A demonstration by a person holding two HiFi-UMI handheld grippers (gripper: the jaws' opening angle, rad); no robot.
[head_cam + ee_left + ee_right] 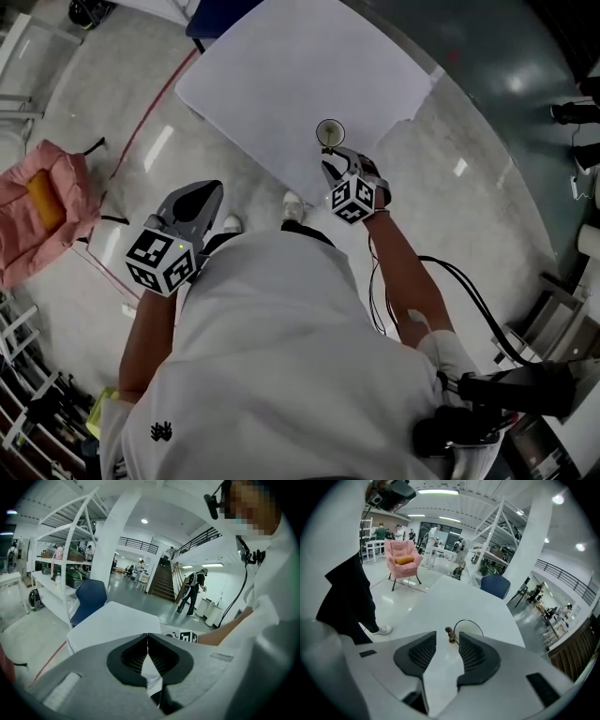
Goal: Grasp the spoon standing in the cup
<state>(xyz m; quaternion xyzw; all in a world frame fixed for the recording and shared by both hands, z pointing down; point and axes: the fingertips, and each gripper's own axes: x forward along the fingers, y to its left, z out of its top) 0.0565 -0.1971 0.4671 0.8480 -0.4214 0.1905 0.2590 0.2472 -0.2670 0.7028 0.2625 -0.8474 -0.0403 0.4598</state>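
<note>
Right gripper (446, 644) is open, jaws wide apart and nothing between the pads yet. It's angled down at the spoon (450, 634), whose brown handle end shows just past the jaw tips, roughly centred in the gap. Main risk: my right-hand jaw lines up with the rim of the cup (330, 132), so a straight push in could clip the rim instead of straddling the handle, and a light cup would likely slide or tip. The cup stands close to the near edge of the white table (281, 75), so a knock towards me could put it on the floor. Second risk: the handle end is small and rounded. If I close too high on it, it may pop out of the pads or lever the spoon against the rim. If I close too low, I pinch the cup wall along with it. I'd judge the left jaw should come in further left of the handle before I close. Left gripper (148, 637) is closed on nothing, well left of the cup and off the table, so it can't steady the cup. Contents: the spoon is all I can see in the cup, leaning at the rim on my side. I can't tell if there's liquid.
</note>
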